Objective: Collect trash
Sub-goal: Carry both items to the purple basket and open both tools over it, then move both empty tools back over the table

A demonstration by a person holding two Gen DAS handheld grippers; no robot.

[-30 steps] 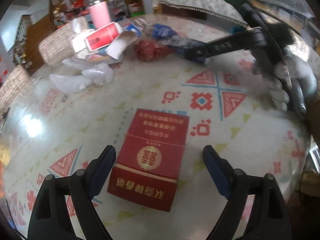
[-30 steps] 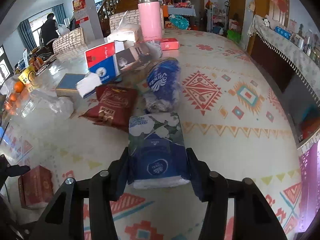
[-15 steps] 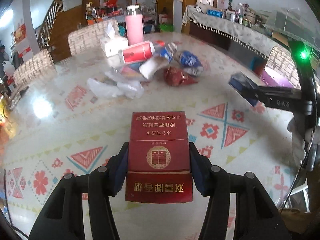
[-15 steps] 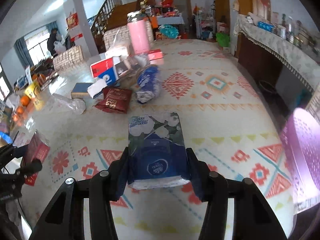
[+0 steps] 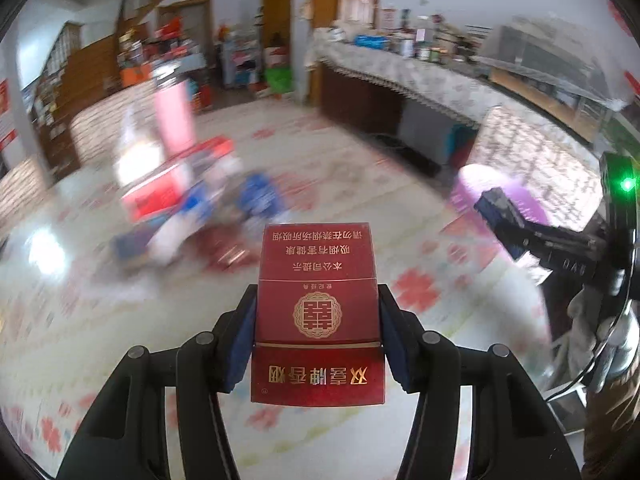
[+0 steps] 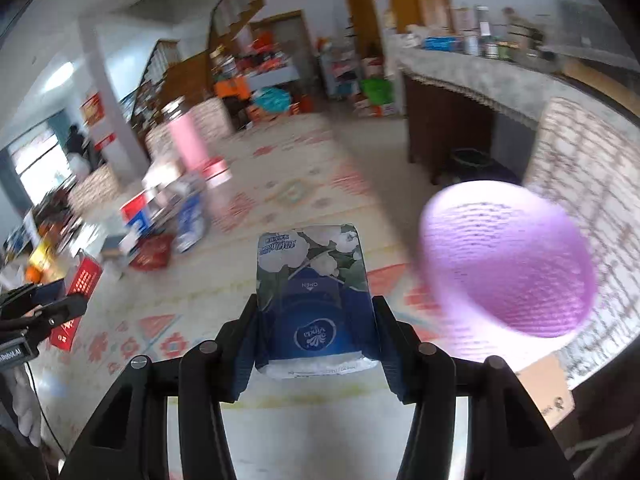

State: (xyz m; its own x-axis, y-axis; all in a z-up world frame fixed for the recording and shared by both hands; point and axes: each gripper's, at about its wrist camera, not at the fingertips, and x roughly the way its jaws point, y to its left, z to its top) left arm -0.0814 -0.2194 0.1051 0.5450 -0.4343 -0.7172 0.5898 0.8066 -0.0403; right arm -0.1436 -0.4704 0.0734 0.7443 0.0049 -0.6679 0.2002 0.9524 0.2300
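left gripper (image 5: 318, 332) clamped on red cigarette carton (image 5: 317, 308), raised above tabletop (image 5: 80, 320) | right gripper (image 6: 316, 336) gripping blue tissue pack (image 6: 316, 300) near right edge | only right wrist view shows purple basket (image 6: 508, 260) interior, beyond that edge

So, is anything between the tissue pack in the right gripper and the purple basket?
Nothing visible. The right gripper holds the tissue pack above the table, and the purple basket sits open to its right with clear air between them.
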